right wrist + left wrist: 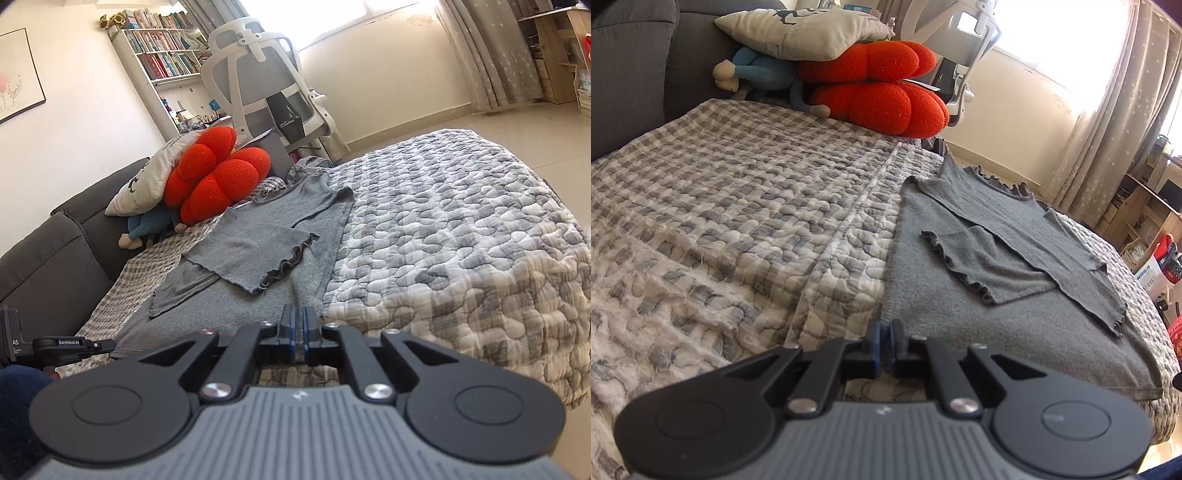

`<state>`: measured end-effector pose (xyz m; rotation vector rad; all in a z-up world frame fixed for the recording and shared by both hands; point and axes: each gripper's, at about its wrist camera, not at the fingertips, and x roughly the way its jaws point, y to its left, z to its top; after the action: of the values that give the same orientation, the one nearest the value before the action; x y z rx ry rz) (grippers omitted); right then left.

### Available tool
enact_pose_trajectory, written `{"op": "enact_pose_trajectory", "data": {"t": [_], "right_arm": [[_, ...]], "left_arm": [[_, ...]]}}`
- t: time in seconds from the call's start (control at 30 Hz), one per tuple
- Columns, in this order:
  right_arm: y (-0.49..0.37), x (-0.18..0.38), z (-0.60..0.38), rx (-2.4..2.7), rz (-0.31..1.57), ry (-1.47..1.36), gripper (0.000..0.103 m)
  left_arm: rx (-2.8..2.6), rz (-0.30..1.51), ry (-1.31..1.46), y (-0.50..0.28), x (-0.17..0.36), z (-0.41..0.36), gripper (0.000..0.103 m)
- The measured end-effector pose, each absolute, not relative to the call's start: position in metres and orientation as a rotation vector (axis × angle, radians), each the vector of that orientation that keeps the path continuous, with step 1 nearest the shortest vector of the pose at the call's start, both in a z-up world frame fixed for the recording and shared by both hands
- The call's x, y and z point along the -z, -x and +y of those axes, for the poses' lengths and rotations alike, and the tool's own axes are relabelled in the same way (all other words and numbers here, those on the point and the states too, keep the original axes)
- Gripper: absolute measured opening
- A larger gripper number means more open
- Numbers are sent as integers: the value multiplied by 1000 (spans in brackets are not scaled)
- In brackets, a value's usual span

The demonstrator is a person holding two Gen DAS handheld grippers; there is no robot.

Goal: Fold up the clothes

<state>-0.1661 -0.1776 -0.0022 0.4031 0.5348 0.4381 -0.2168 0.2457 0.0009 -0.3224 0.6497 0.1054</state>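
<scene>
Sleeves already crossed inward, the grey top [1015, 295] lies flat on the bed [738, 206]; left tongs [885, 345] and right tongs [298, 334] pinch its near hem corners (both pressed together), ready to lift it toward the collar.

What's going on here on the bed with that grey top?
A person with a gripper in each hand is folding a grey top laid flat on the quilted bed cover. Both sleeves are already folded across the body. The left gripper and the right gripper are shut at the near hem corners, apparently pinching the fabric for the next fold.
</scene>
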Motion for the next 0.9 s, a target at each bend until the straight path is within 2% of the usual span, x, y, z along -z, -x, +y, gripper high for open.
{"op": "enact_pose_trajectory", "data": {"t": [0.1, 0.17, 0.37, 0.43, 0.53, 0.6, 0.63, 0.7, 0.9], "right_arm": [[161, 10, -171, -461, 586, -390, 6], [160, 15, -168, -468, 598, -402, 16], [154, 20, -174, -437, 613, -491, 21], [153, 23, -174, -446, 622, -518, 33], [152, 29, -174, -452, 627, -562, 37], [152, 27, -174, -464, 618, -564, 35], [153, 26, -173, -462, 612, -555, 23], [154, 24, -174, -461, 603, -558, 9], [167, 8, -172, -529, 538, -551, 8]], "left_arm": [[-107, 655, 321, 217, 2, 245, 5], [-108, 660, 326, 218, 4, 245, 5], [-108, 660, 314, 218, 3, 244, 5], [-110, 663, 315, 217, 4, 243, 5], [-111, 668, 322, 217, 6, 244, 5], [-111, 668, 323, 217, 7, 244, 5], [-110, 668, 323, 217, 7, 244, 5], [-109, 668, 321, 217, 6, 244, 5], [-102, 656, 334, 222, 0, 247, 5]]}}
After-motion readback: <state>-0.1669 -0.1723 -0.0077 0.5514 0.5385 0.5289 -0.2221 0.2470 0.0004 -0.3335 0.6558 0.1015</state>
